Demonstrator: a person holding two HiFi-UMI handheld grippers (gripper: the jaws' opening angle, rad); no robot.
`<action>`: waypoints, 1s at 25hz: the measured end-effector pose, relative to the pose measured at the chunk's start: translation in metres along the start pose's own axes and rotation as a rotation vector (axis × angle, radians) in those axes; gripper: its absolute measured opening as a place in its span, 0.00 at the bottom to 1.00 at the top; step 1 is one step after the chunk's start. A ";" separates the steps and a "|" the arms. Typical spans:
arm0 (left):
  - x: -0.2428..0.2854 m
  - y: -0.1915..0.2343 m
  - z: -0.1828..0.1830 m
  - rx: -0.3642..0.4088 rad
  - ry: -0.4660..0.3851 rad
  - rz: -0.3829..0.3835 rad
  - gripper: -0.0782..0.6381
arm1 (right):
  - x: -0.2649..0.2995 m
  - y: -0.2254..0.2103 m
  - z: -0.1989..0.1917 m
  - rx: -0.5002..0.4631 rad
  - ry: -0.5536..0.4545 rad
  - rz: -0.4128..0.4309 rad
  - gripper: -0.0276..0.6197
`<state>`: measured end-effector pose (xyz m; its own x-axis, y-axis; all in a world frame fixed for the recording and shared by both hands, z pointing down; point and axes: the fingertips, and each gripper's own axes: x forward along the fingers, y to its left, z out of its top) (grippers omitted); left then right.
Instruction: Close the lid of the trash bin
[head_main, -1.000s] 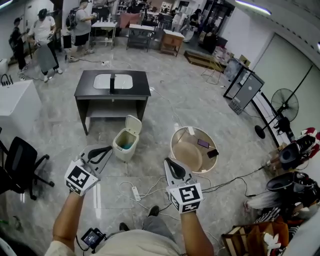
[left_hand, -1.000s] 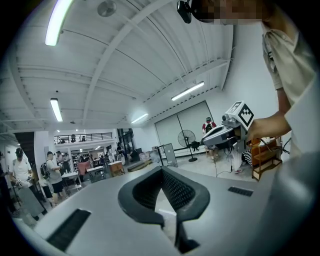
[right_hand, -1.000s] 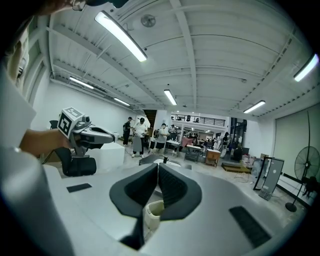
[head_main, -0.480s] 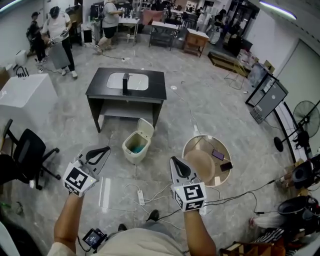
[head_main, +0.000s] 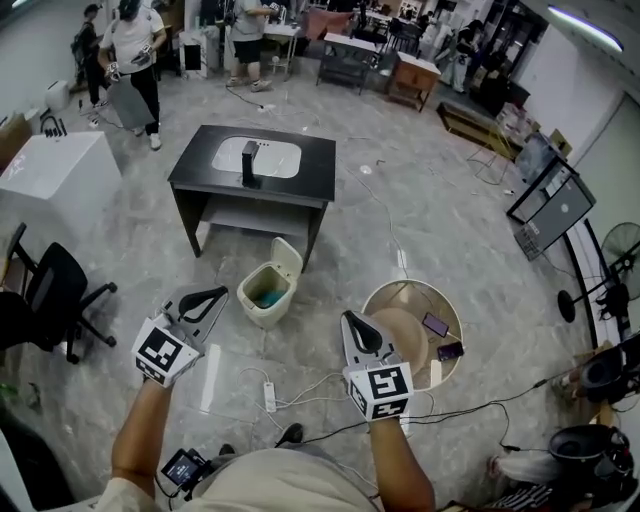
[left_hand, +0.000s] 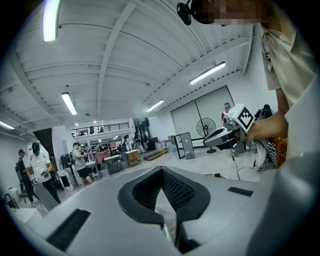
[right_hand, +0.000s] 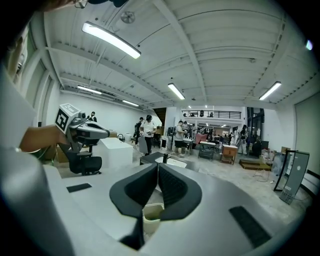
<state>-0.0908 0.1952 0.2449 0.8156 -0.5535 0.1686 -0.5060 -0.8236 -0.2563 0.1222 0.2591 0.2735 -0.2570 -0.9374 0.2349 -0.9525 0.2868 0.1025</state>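
Observation:
A small cream trash bin (head_main: 266, 292) stands on the floor in front of a black table, its lid (head_main: 288, 258) tipped up and open. In the head view my left gripper (head_main: 221, 292) hangs left of the bin and a little nearer to me, shut with nothing in it. My right gripper (head_main: 347, 319) is held to the bin's right, also shut and empty. Neither touches the bin. The right gripper view shows the bin (right_hand: 152, 213) low down behind the shut jaws. In the left gripper view the right gripper (left_hand: 231, 131) appears across the room.
A black table (head_main: 314, 172) with an inset sink stands just behind the bin. A round tub (head_main: 449, 309) holding phones sits to the right. A power strip (head_main: 269, 396) and cables (head_main: 470, 408) lie on the floor near my feet. An office chair (head_main: 48, 298) stands left, and people are at the back.
The head view has shifted, so the table and bin sit slightly differently in frame. Both grippers stay shut, and the left one has edged up toward the bin.

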 end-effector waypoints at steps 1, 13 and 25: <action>0.009 -0.002 0.002 0.002 0.001 0.001 0.13 | 0.001 -0.007 -0.001 0.001 -0.004 0.005 0.08; 0.072 0.009 0.005 0.032 0.006 -0.050 0.13 | 0.037 -0.048 -0.009 0.034 0.011 0.002 0.08; 0.133 0.098 -0.031 0.004 -0.064 -0.265 0.13 | 0.111 -0.040 0.006 0.045 0.058 -0.208 0.08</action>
<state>-0.0405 0.0375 0.2717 0.9356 -0.3094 0.1699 -0.2713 -0.9382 -0.2148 0.1310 0.1426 0.2899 -0.0453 -0.9622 0.2685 -0.9907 0.0778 0.1118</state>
